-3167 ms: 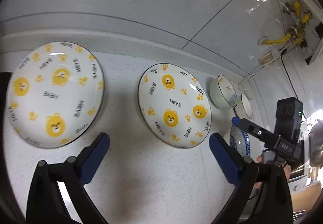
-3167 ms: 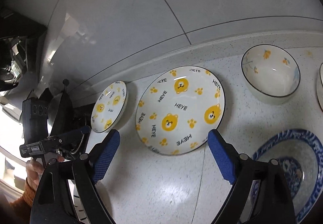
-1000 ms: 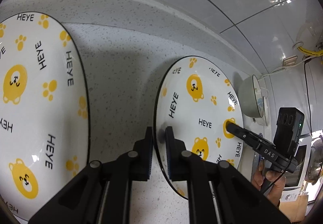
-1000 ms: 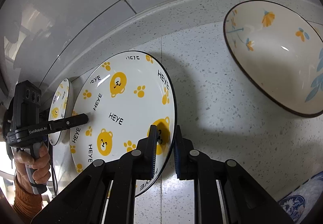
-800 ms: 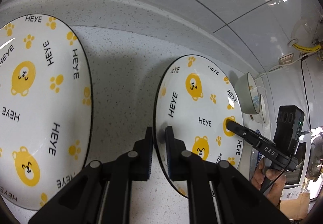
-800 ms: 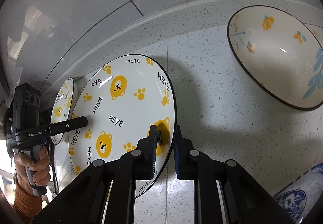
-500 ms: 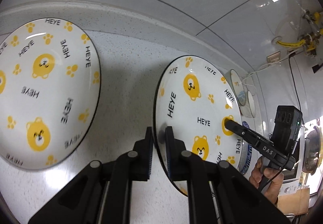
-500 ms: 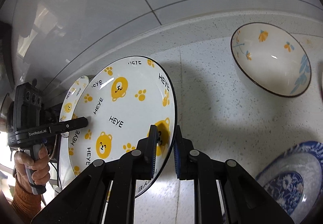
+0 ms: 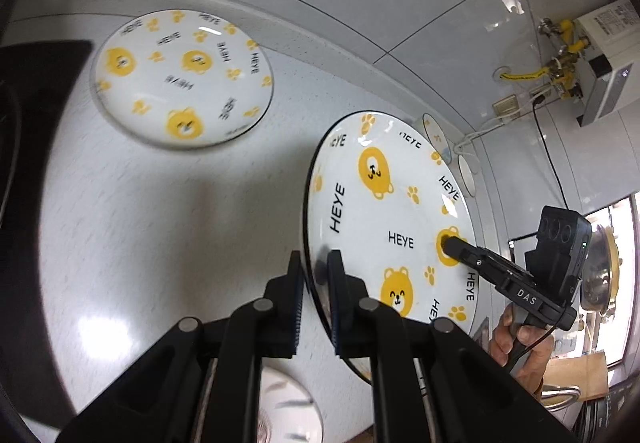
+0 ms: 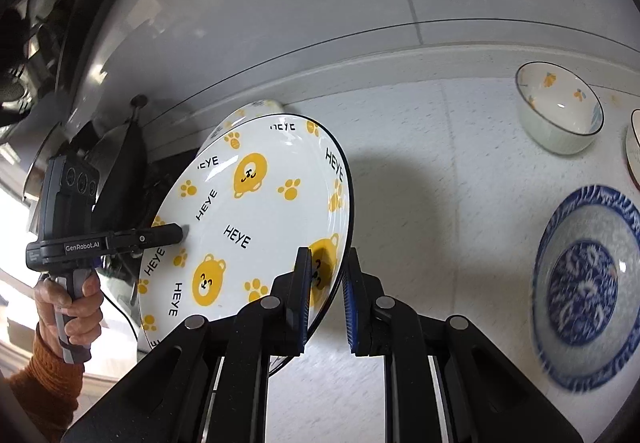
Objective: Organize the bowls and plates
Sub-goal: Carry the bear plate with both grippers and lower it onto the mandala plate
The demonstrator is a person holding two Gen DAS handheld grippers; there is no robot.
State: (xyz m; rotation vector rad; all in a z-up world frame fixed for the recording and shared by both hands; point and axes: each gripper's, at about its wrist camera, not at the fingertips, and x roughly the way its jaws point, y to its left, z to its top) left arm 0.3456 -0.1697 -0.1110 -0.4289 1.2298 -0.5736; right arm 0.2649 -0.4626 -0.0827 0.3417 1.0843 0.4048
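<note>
A white bear-print plate (image 9: 400, 219) marked HEYE is held between both grippers, lifted off the speckled counter. My left gripper (image 9: 314, 275) is shut on its left rim. My right gripper (image 10: 326, 275) is shut on its right rim; the plate also shows in the right wrist view (image 10: 248, 219). A second bear-print plate (image 9: 184, 79) lies flat on the counter to the far left. Only a sliver of it (image 10: 260, 108) peeks from behind the held plate in the right wrist view.
A white flower-print bowl (image 10: 558, 111) sits at the back right, a blue-patterned bowl (image 10: 584, 287) at the right, another bowl's rim (image 10: 634, 151) at the frame edge. A dark stove area (image 9: 24, 83) lies far left. A tiled wall runs behind the counter (image 10: 460, 171).
Both grippers went from open beside the plate to shut on its rims. They have since lifted the plate well above the counter; the counter and other dishes look farther away.
</note>
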